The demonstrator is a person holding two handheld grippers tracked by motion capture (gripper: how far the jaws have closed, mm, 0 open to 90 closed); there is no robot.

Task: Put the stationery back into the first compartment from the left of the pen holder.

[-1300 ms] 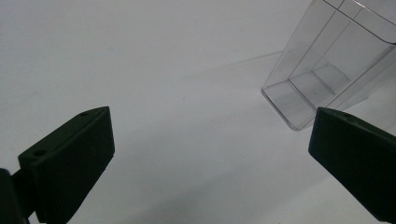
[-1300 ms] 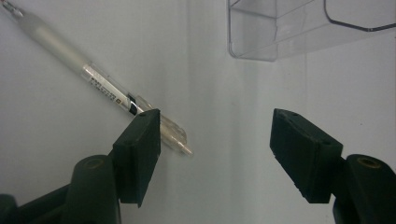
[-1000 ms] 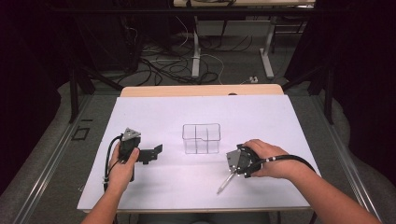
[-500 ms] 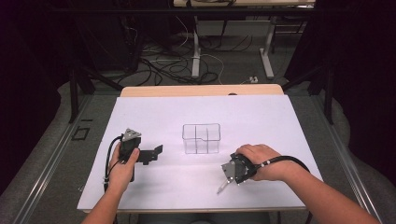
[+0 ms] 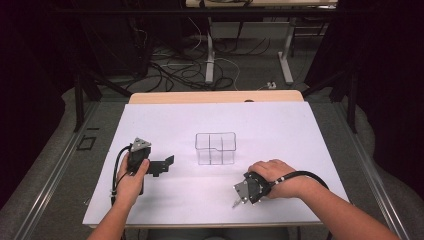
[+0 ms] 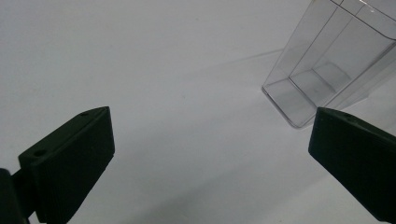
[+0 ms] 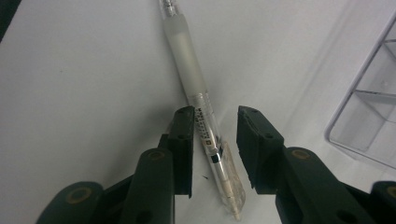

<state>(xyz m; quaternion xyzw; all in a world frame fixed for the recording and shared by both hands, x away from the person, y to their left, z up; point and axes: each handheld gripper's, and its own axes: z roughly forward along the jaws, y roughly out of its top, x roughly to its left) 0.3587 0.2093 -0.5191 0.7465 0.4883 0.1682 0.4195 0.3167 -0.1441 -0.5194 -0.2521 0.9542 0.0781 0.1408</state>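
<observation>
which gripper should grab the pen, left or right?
Right. The right gripper already straddles the pen, jaws closing around it but not pressing yet. The left gripper sits open, away from it, facing the clear organizer.

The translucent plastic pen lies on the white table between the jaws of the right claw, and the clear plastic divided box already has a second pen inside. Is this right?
Not quite. The clear plastic divided box is empty, as the high view shows. The rest holds: the translucent plastic pen lies on the white table between the jaws of the right claw, which have just been closing around it.

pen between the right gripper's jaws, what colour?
Clear plastic pen with a frosted white grip and a small printed label; shows best in the right gripper view.
</observation>
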